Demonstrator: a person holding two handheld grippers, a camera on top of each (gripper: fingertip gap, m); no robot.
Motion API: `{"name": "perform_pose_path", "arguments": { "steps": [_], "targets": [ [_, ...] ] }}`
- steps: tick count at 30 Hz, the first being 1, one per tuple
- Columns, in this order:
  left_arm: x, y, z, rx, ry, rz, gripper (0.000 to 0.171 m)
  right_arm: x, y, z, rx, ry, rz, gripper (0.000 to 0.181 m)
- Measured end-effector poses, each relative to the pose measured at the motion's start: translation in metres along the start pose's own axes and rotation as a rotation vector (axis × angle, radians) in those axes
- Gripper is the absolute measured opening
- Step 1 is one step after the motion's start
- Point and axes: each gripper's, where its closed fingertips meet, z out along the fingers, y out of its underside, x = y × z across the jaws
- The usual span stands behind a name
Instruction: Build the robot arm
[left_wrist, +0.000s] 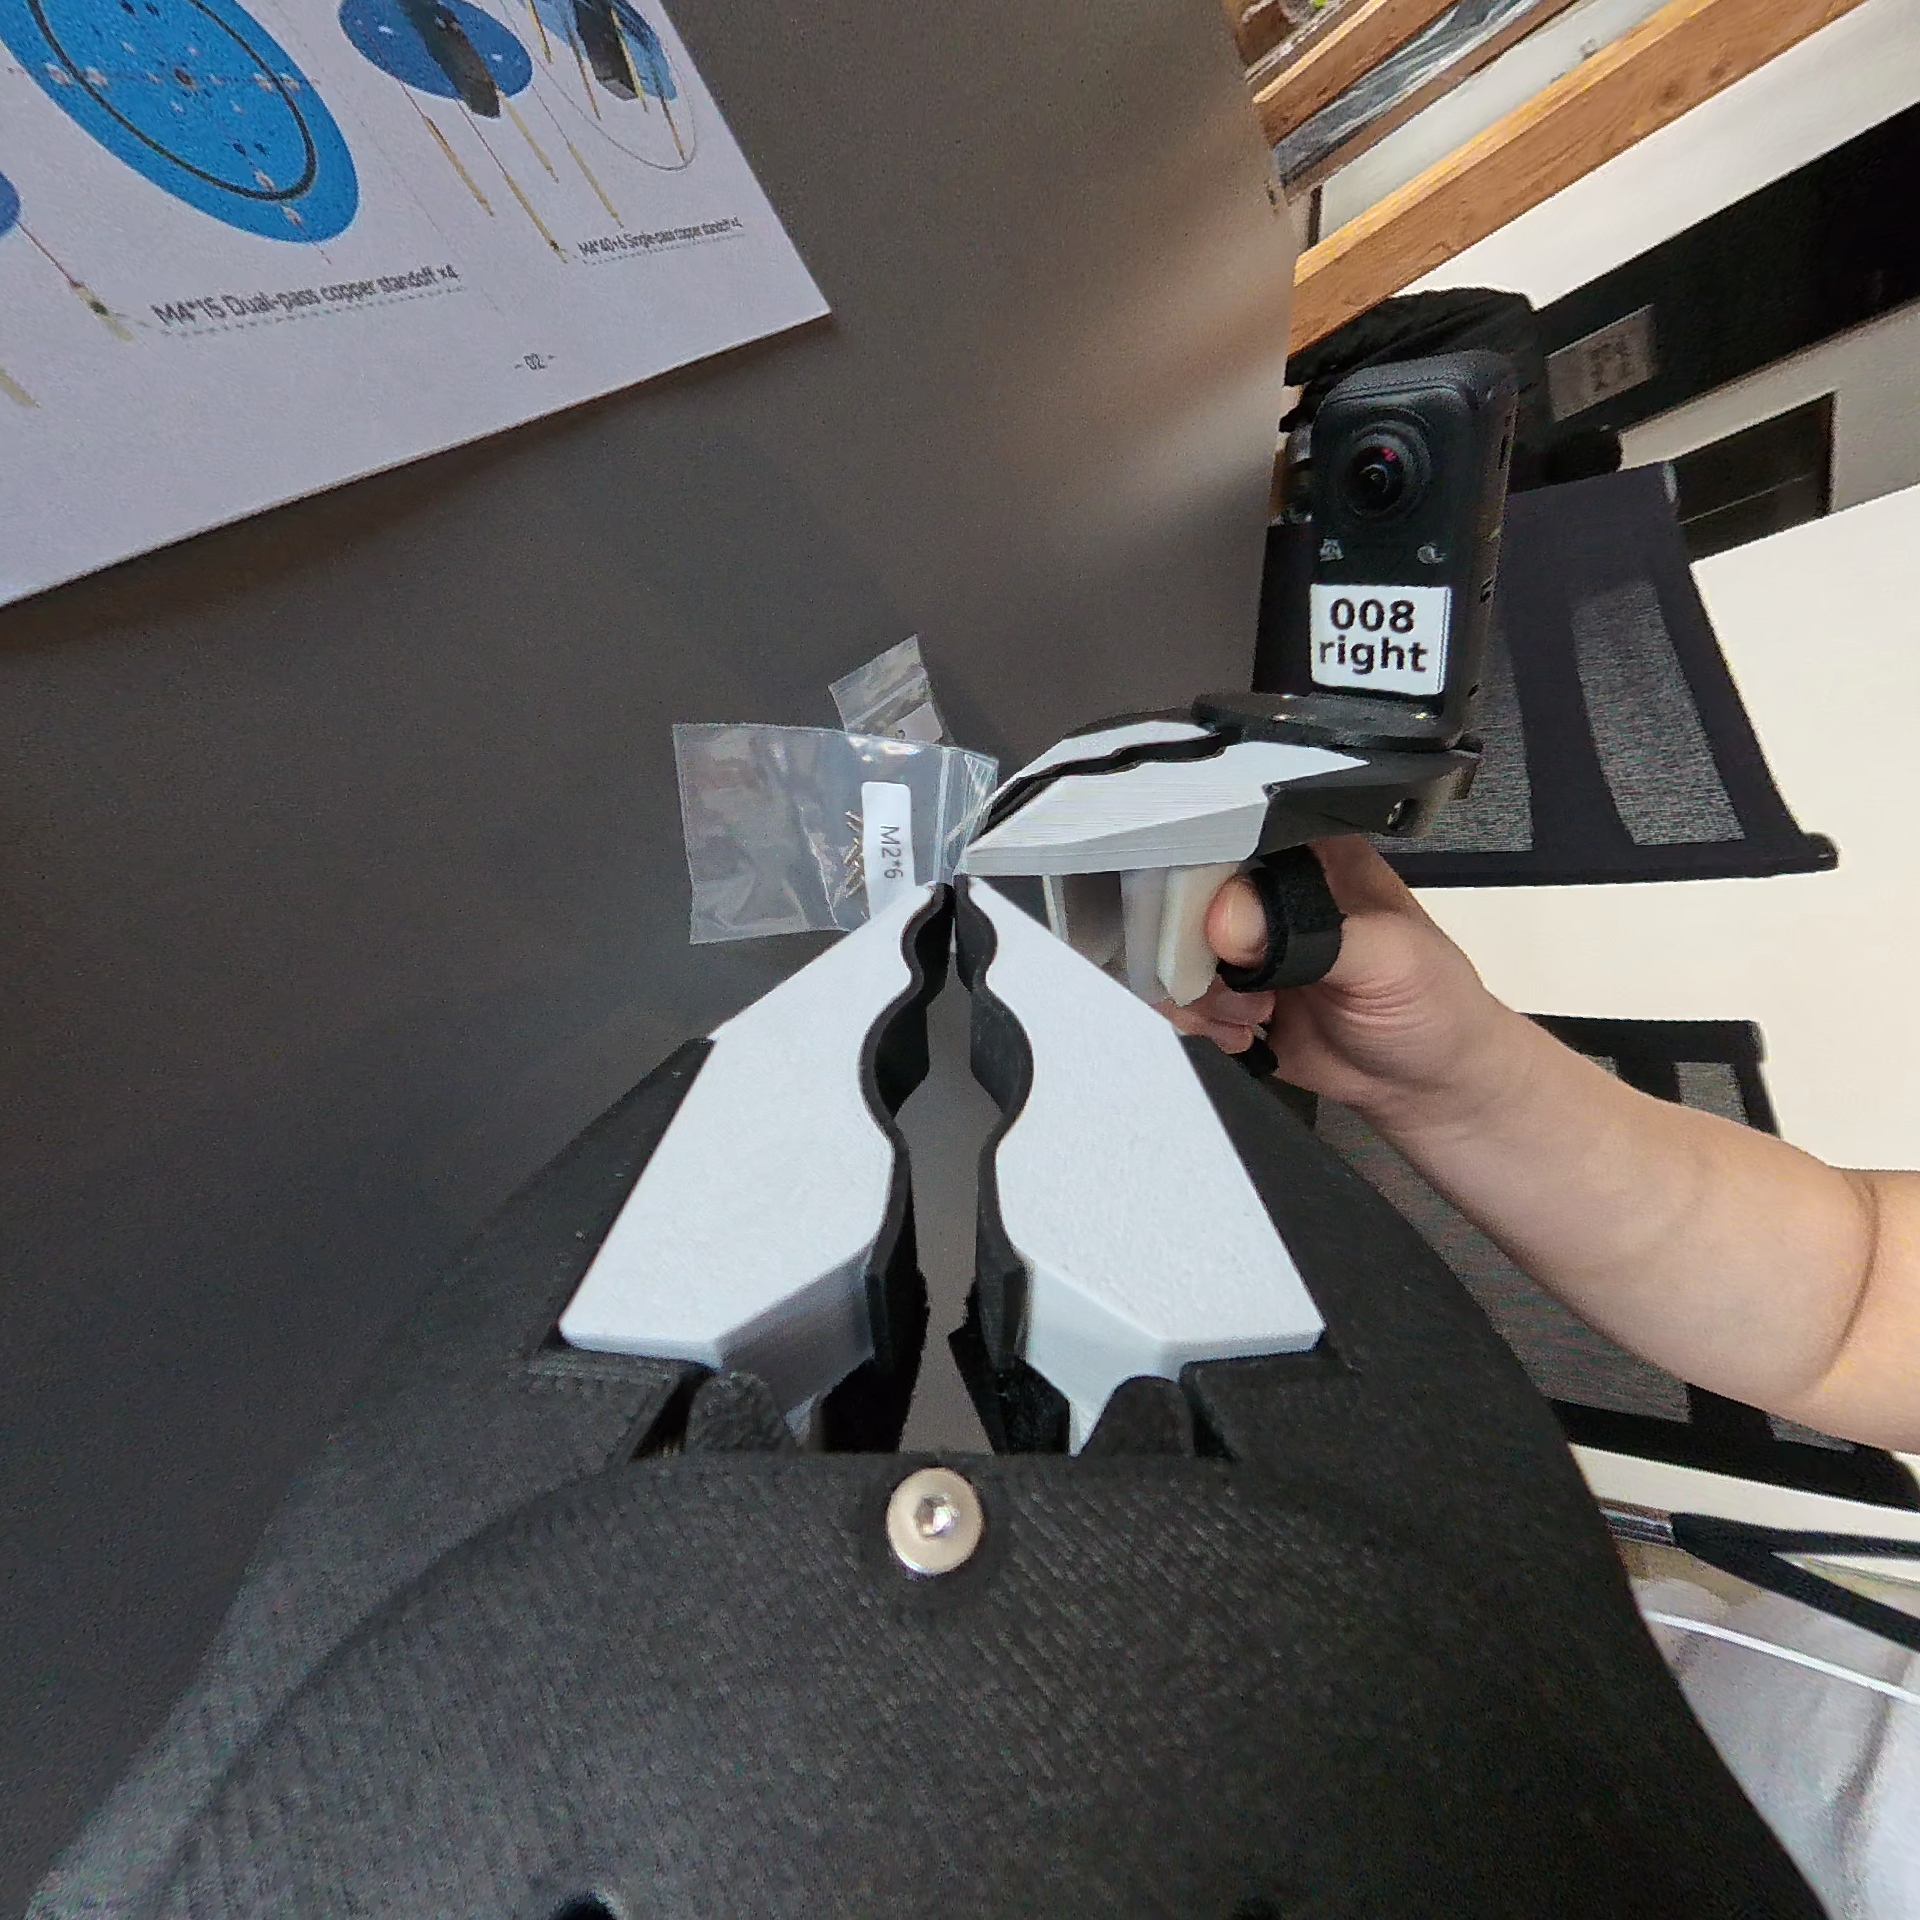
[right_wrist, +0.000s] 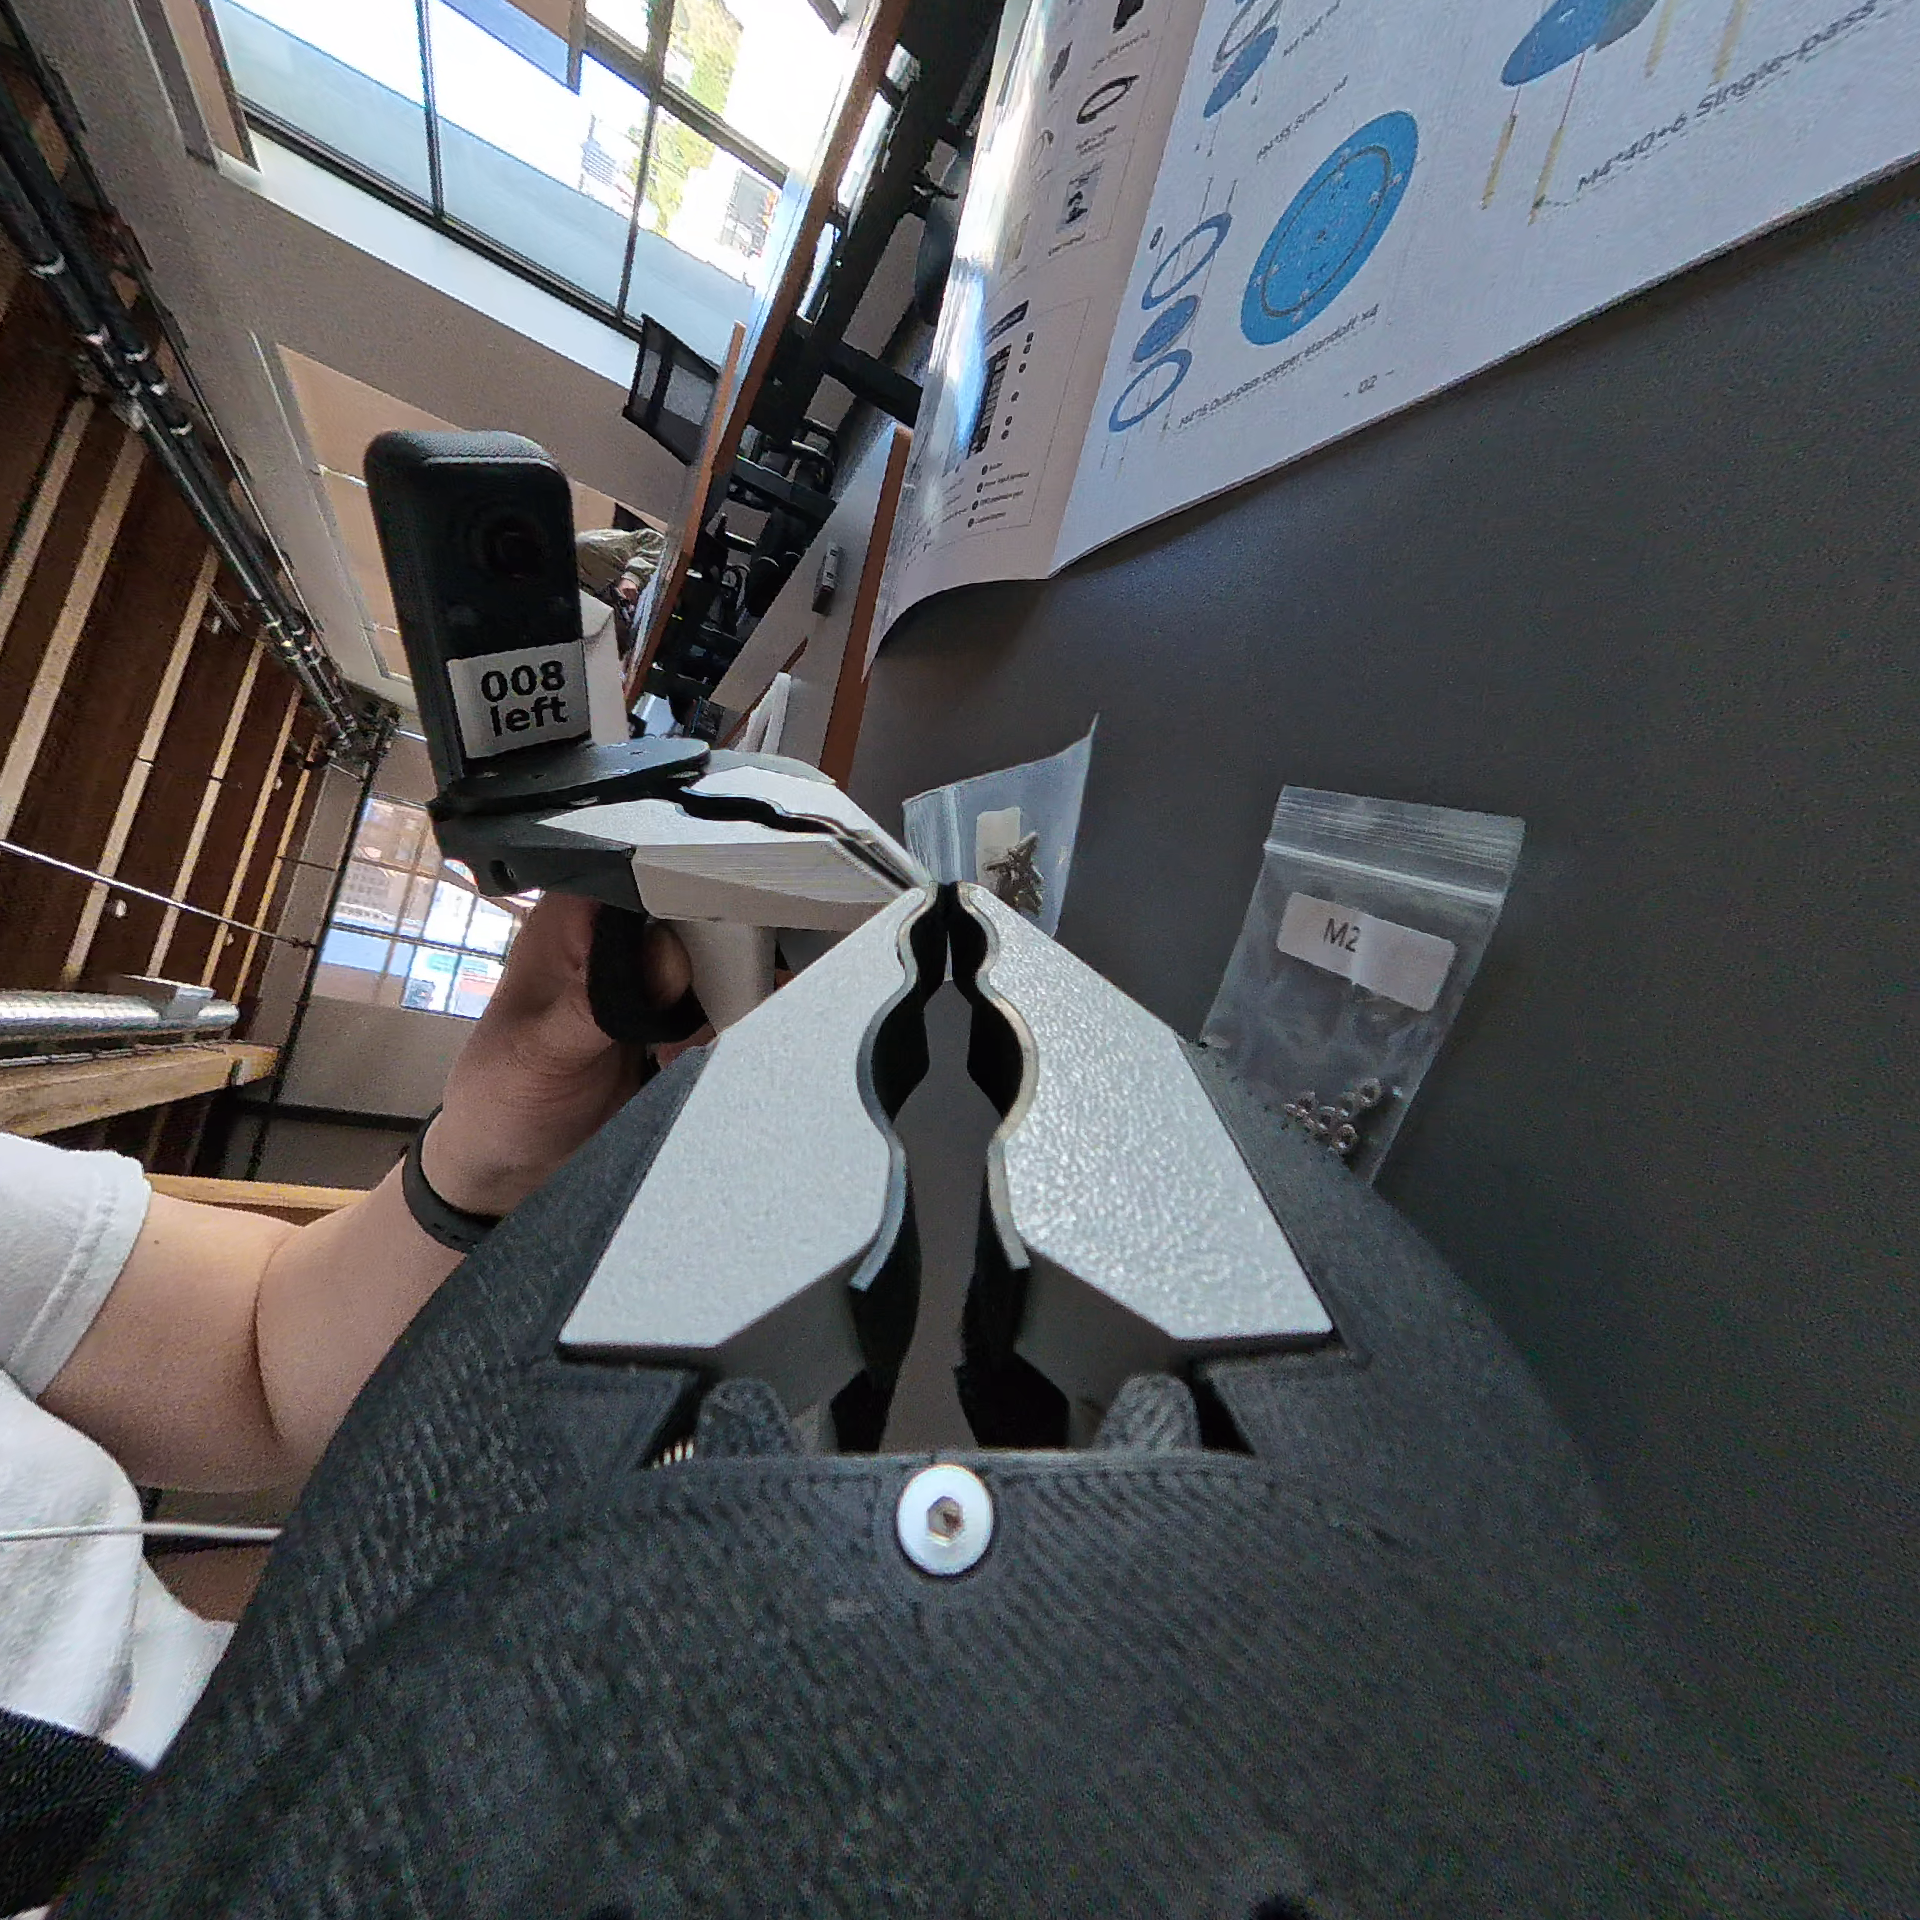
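Fingers of both the left gripper and the right gripper are pinched nearly closed on one clear bag of small screws, tips meeting at its near edge, bag extending away over the dark table, a second bag lying beyond.

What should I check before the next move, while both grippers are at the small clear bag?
1. Fingers of the left gripper closed on a corner of the small clear bag: ok.
2. Fingers of the right gripper closed on the same bag's edge: ok.
3. The screws are inside the bag, beside its white label: ok.
4. Bag's zip seal is shut: cannot tell.
5. The second bag lies apart on the dark surface: ok.
6. Space between the two grippers' tips: not ok, they are almost touching.
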Motion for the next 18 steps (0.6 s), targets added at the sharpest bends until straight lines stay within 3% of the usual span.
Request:
{"name": "perform_pose_path", "arguments": {
  "steps": [14, 18],
  "targets": [
    [0.006, 0.0, 0.0, -0.064, -0.032, 0.176, 0.017, -0.008, -0.002, 0.0, 0.042, -0.102, 0.228, 0.0],
    [0.011, -0.003, -0.001, -0.045, -0.042, 0.225, 0.012, -0.013, -0.003, 0.001, 0.046, -0.124, 0.221, 0.0]
  ]
}}
